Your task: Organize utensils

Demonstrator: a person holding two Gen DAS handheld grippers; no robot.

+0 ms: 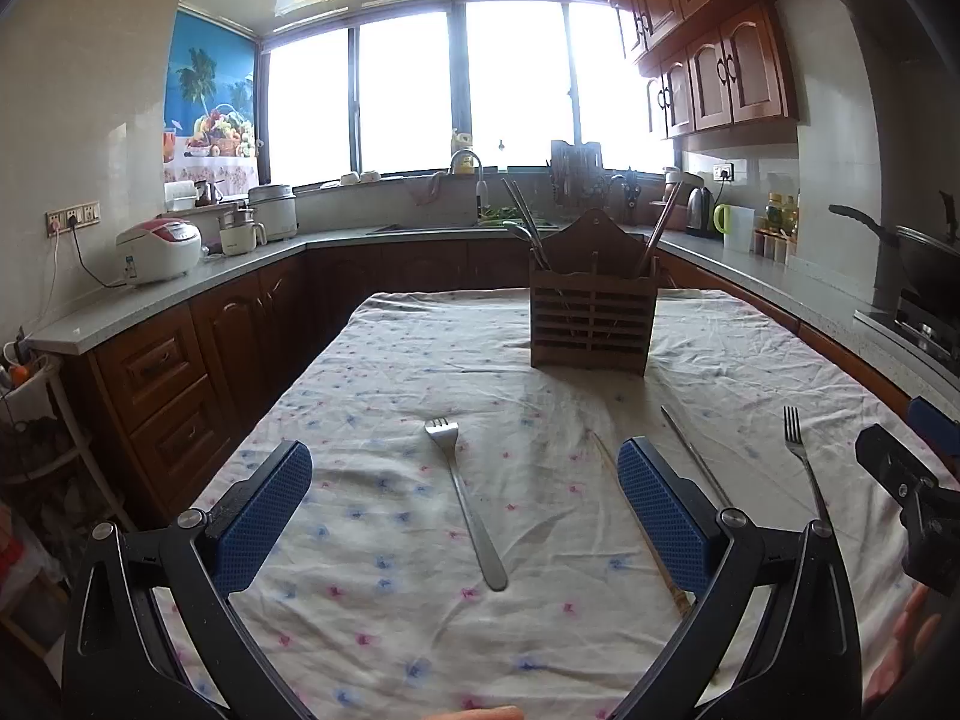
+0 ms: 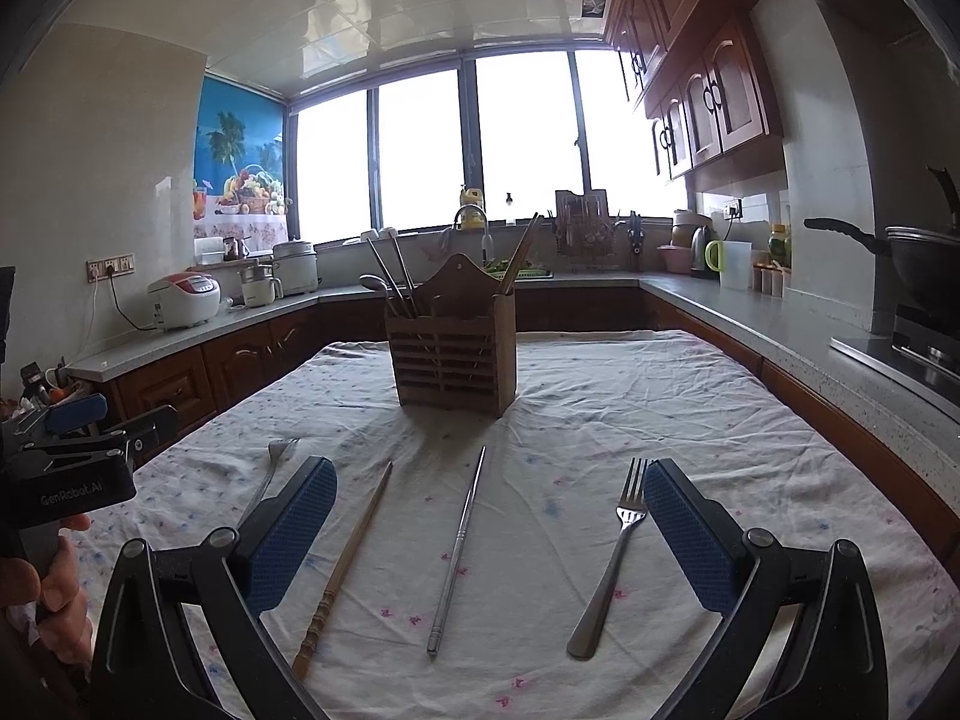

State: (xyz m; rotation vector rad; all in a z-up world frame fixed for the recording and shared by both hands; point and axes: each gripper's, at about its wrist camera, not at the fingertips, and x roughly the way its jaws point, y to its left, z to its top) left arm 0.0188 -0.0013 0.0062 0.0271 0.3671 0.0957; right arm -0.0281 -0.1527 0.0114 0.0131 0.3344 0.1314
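Observation:
A wooden utensil holder (image 1: 591, 315) (image 2: 451, 348) stands at the far middle of the cloth-covered table and holds chopsticks and a spoon. A steel fork (image 1: 465, 501) lies between the fingers of my open, empty left gripper (image 1: 465, 510). A second fork (image 2: 612, 558) (image 1: 804, 468), a metal chopstick (image 2: 459, 546) (image 1: 696, 456) and a wooden chopstick (image 2: 345, 564) lie between the fingers of my open, empty right gripper (image 2: 489, 534). The left fork's tines also show in the right wrist view (image 2: 279, 453).
The table (image 1: 420, 360) carries a white flowered cloth. Kitchen counters (image 2: 750, 312) run around it with a rice cooker (image 1: 159, 249), kettle (image 2: 699, 249), sink and a wok (image 2: 924, 258) on the stove at right.

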